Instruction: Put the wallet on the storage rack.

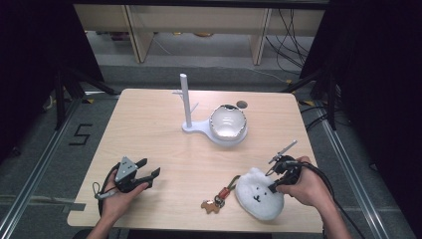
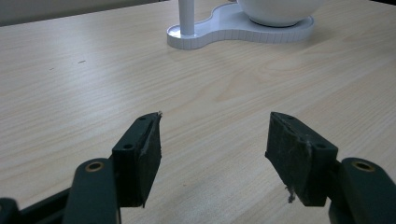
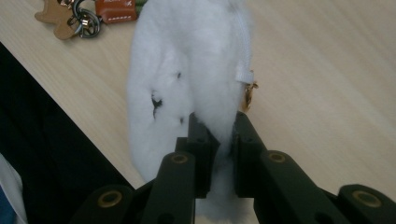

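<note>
— Black jaws of the right hand-held gripper (image 3: pixel 218 135) are seen closed on the near edge of the white plush pouch (image 3: pixel 187 70); how is that pouch judged to handle?

— It is judged soft and very light. The fleece bulges up between the jaws where it is pinched, so the body can be expected to sag and swing once it is raised off the desk (image 1: pixel 164 144). Nothing about it looks fragile.

— Where is it placed?

— It is found at the near right of the desk, by the front edge, with its stitched face turned up (image 1: pixel 259 195). A keyring with a small brown figure and a leather tag (image 1: pixel 219 198) lies just beside it on its left; whether the two are joined cannot be told.

— Is the present hold a good one?

— Only fluff and a fold of fabric are caught, so some slipping is to be feared. A firmer hold is probably offered by the seam along the zip, where a small gold pull (image 3: pixel 248 93) is seen.

— And the left hand-held gripper (image 1: pixel 144 175)?

— It is held with jaws wide apart and nothing between them, low over bare wood at the near left. A white stand with an upright post (image 1: pixel 185 102) and a white bowl (image 1: pixel 228 121) on its base are set well beyond it
</note>
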`<state>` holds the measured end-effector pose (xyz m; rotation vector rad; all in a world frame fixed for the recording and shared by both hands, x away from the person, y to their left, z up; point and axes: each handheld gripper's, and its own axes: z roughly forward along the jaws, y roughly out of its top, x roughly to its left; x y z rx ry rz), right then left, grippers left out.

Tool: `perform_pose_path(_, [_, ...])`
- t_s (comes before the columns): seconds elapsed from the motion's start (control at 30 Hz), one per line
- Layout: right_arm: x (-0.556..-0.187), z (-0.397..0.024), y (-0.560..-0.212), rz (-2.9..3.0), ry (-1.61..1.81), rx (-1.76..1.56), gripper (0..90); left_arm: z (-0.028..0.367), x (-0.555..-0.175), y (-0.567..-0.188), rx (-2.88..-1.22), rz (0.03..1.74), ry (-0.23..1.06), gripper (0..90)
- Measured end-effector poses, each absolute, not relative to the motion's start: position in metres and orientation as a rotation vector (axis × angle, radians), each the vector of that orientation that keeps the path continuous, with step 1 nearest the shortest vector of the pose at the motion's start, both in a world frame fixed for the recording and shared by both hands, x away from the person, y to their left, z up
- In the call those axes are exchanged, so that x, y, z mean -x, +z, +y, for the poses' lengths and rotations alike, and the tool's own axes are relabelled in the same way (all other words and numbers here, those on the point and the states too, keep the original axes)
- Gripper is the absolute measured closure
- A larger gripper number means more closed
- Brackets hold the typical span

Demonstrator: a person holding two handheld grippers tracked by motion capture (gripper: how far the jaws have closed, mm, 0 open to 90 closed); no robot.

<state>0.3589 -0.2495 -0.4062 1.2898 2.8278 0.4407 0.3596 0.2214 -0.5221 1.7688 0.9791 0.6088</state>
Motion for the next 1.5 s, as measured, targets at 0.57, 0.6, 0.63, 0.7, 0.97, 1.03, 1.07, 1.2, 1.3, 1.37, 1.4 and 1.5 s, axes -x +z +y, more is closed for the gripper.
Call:
perform_pose_path(0.57, [-0.387,-0.256,-0.353,2.732,0.397,-1.234,81.6,0.221,-0.36,-0.523,-1.758,0.973,0.605,34.8])
perform_pose_path(0.6, [-0.39,-0.257,-0.352,2.734,0.401,-1.2,81.6,0.221,-0.36,-0.523,-1.758,0.973,0.605,34.8])
perform_pose_path(0.63, [-0.392,-0.256,-0.35,2.728,0.402,-1.204,81.6,0.221,-0.36,-0.523,-1.759,0.972,0.606,34.8])
perform_pose_path(0.7, [-0.395,-0.255,-0.346,2.723,0.402,-1.183,81.6,0.221,-0.36,-0.523,-1.759,0.972,0.606,34.8])
perform_pose_path(0.97, [-0.409,-0.247,-0.334,2.71,0.417,-1.159,81.6,0.221,-0.359,-0.522,-1.766,0.977,0.61,34.9])
perform_pose_path(1.03, [-0.413,-0.243,-0.332,2.709,0.414,-1.149,81.6,0.221,-0.359,-0.522,-1.765,0.977,0.61,34.9])
perform_pose_path(1.07, [-0.415,-0.242,-0.332,2.712,0.41,-1.147,81.6,0.221,-0.359,-0.522,-1.765,0.977,0.61,34.9])
perform_pose_path(1.2, [-0.425,-0.236,-0.328,2.715,0.399,-1.115,81.6,0.221,-0.359,-0.522,-1.764,0.977,0.609,34.9])
perform_pose_path(1.3, [-0.432,-0.23,-0.326,2.715,0.395,-1.105,81.6,0.221,-0.359,-0.522,-1.764,0.977,0.609,34.9])
perform_pose_path(1.37, [-0.437,-0.227,-0.325,2.719,0.389,-1.082,81.6,0.222,-0.359,-0.522,-1.761,0.979,0.607,34.9])
perform_pose_path(1.4, [-0.44,-0.226,-0.324,2.723,0.381,-1.081,81.6,0.222,-0.359,-0.522,-1.76,0.979,0.607,34.9])
perform_pose_path(1.5, [-0.447,-0.221,-0.323,2.725,0.373,-1.071,81.6,0.222,-0.359,-0.522,-1.761,0.978,0.608,34.9])
